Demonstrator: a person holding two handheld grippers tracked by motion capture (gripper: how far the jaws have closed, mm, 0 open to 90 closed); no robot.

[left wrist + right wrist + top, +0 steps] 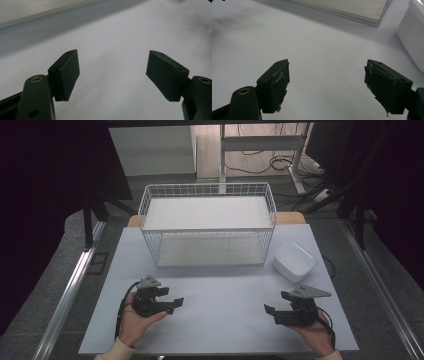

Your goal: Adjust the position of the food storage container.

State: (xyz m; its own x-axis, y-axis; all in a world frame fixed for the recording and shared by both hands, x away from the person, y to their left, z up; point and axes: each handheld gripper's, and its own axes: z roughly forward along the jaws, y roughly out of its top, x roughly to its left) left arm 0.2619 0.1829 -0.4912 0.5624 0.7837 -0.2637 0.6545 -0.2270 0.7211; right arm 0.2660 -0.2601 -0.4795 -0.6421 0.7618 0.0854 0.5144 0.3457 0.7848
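My left gripper [175, 304] rests low over the front left of the white table [220, 290], held in a hand, its jaws pointing right toward the middle. In the left gripper view the left gripper [112, 72] stands open with bare table between its pads. My right gripper [270, 312] sits at the front right, jaws pointing left. In the right gripper view the right gripper [327, 85] is open too, with nothing between its worn pads.
A white wire basket rack [207, 222] with two shelves stands at the back middle of the table. A white square bowl [295, 262] lies to its right, just beyond my right gripper; the bowl [412, 32] also shows at the right edge.
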